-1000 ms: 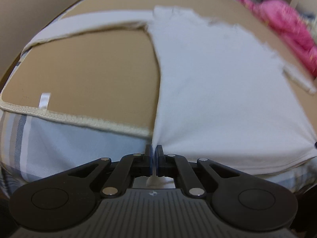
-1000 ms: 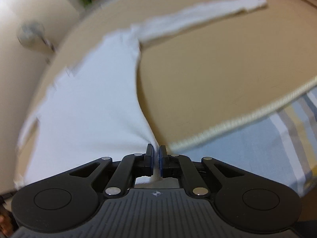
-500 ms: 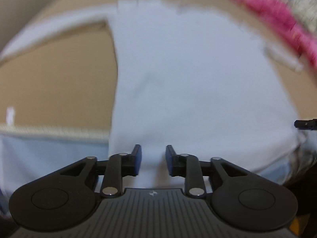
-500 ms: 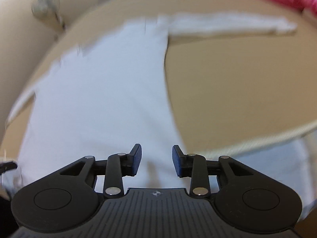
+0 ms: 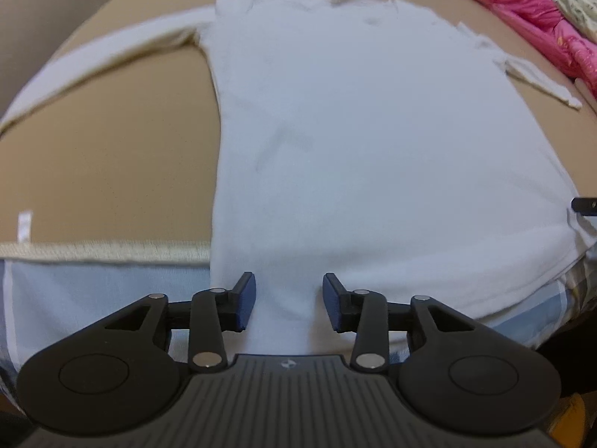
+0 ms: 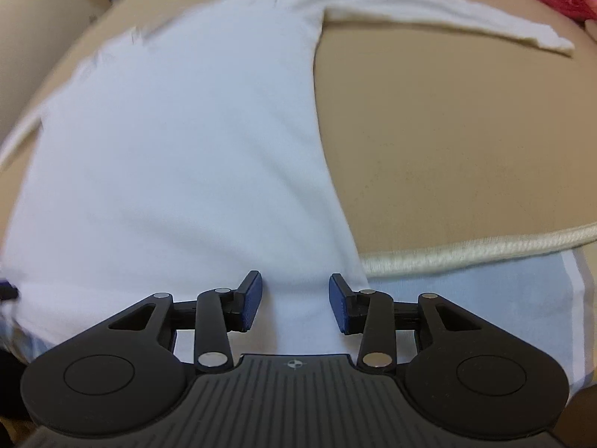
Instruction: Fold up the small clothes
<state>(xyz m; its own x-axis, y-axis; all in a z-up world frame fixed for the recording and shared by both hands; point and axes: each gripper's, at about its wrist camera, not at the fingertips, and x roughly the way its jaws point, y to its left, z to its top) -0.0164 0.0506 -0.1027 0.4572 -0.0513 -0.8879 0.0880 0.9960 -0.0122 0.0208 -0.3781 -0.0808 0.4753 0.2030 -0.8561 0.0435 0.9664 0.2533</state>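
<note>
The left tongs are spread wide apart, their blue-padded fingers holding nothing. They sit over the bottom hem of a white long-sleeved shirt, near its left corner, and the cloth shows in the gap between the fingers. The right tongs are likewise wide apart and hold nothing, sitting over the same hem near the right corner of the shirt. At the right edge of the left view, a dark tip of the right tongs peeks in beside the shirt's far hem corner.

The shirt lies flat and spread out, hem nearest the cameras and neckline farthest away. One sleeve stretches out to the left; the other sleeve stretches out to the right.

The shirt rests on a tan blanket with a cream stitched edge and a small white label. Its hem hangs past that edge onto a pale blue striped sheet. Beyond the blanket, at the far right, lies bright pink bedding.
</note>
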